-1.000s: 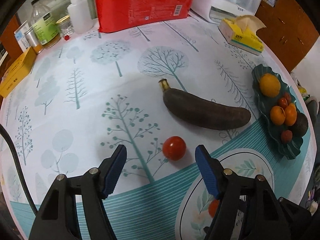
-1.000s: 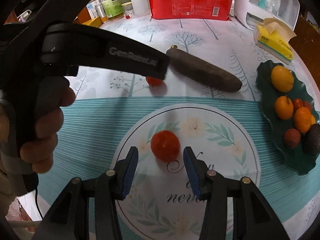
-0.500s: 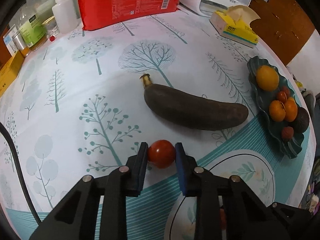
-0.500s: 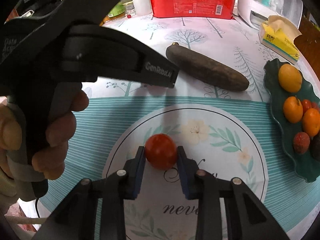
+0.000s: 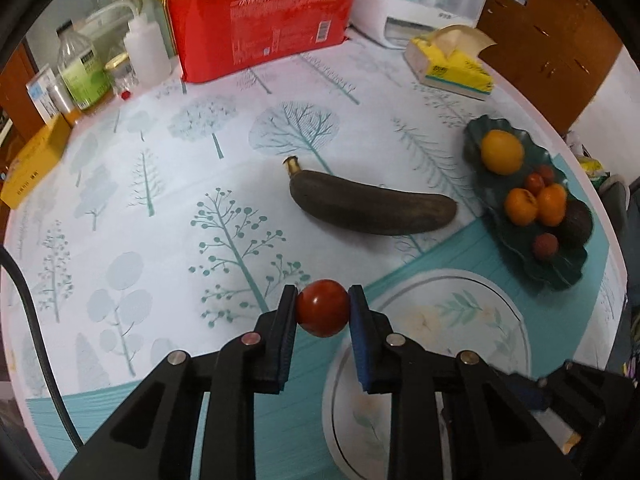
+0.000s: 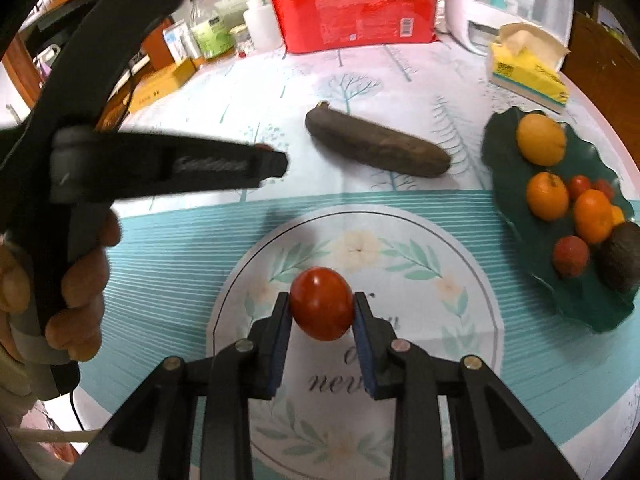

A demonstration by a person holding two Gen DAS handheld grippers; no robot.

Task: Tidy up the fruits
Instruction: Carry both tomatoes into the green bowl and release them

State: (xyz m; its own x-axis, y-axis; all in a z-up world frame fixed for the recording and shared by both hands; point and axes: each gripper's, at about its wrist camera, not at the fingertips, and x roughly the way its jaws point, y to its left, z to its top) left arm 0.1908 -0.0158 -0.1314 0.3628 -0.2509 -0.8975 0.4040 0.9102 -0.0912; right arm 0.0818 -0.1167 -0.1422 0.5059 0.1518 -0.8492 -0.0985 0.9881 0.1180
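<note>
the left gripper [image 5: 322,312] is clenched on a small red tomato [image 5: 322,308], its blue pads pressing the fruit from both sides; the jaws have just been closing and the tomato sits right between them at the tips. the right gripper [image 6: 321,312] grasps a second red tomato [image 6: 321,304] the same way, pinched between its two pads, those jaws also having just been closing onto it. whether either tomato touches the tablecloth [image 5: 160,200] beneath is hard to tell from these angles.

ahead of the left gripper and a little to its right lies a dark, blackened banana [image 5: 370,206], stem end pointing away to the left, well apart from the held tomato. farther right of both grippers stands a dark green leaf-shaped dish [image 6: 568,300] holding oranges, small red fruits and a dark avocado [image 6: 622,256]. past the dish, a yellow tissue box [image 5: 452,66] sits near the far edge, and straight ahead at the back stands a red pack of paper cups [image 5: 260,20].

in the right wrist view, a person's hand [image 6: 76,272] at the left grips the handle of the left gripper, whose black body crosses the left of the frame.
</note>
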